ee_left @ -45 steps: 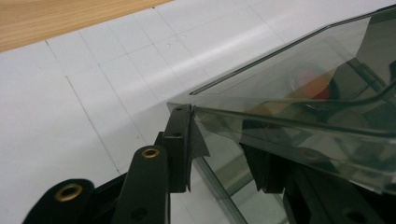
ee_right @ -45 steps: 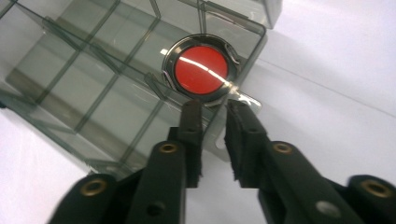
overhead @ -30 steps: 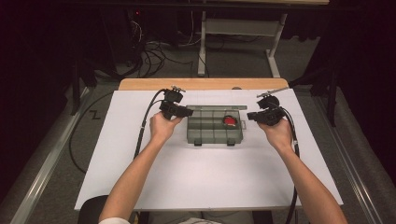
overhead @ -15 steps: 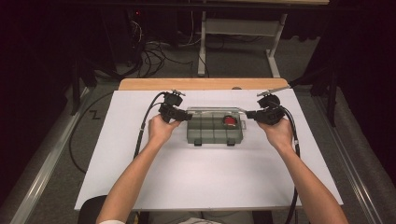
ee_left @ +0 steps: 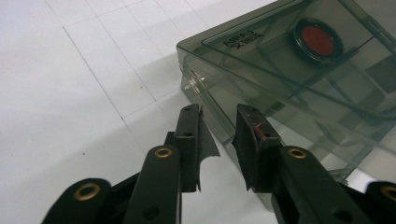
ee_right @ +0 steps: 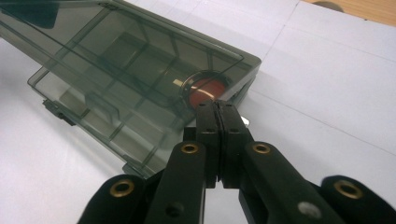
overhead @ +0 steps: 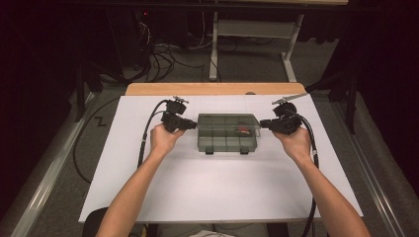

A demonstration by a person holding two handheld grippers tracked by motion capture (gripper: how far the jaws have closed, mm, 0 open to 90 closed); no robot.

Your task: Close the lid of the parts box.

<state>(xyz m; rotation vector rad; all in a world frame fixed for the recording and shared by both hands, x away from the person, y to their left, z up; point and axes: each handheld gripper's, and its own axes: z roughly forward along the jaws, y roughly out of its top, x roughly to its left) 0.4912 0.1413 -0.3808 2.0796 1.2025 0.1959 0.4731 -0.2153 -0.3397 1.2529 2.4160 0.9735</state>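
Near the middle of the white gridded sheet [overhead: 212, 182] covering the table: a shallow rectangular organiser box of smoky translucent plastic [overhead: 228, 132], lid down flat, two small latch tabs on the near long edge. Inside, seen through the lid, a grid of dividers forming several compartments. In a compartment toward the box's right end, a small round black-rimmed object with a red centre [ee_left: 318, 41], lying flat; likewise visible in the right gripper view [ee_right: 205, 91], just behind the end wall nearest the right jaws. What else might sit in the remaining compartments cannot be told through the tinted plastic; none shows any contents.

At the box's left end, the left black two-jaw gripper [overhead: 188, 126], held in the left hand [overhead: 164, 139]. Jaws released, a clear gap between the two pads, tips hovering just at the corner of the box's left end wall, nothing clamped between them.

At the box's right end, the right black two-jaw gripper [overhead: 263, 124], held in the right hand [overhead: 295, 143]. Jaws clenched, pads pressed flat together with nothing between, tips right up against the end wall of the box near the red-centred object.

Beyond the sheet, a strip of bare wooden tabletop [overhead: 212, 89].
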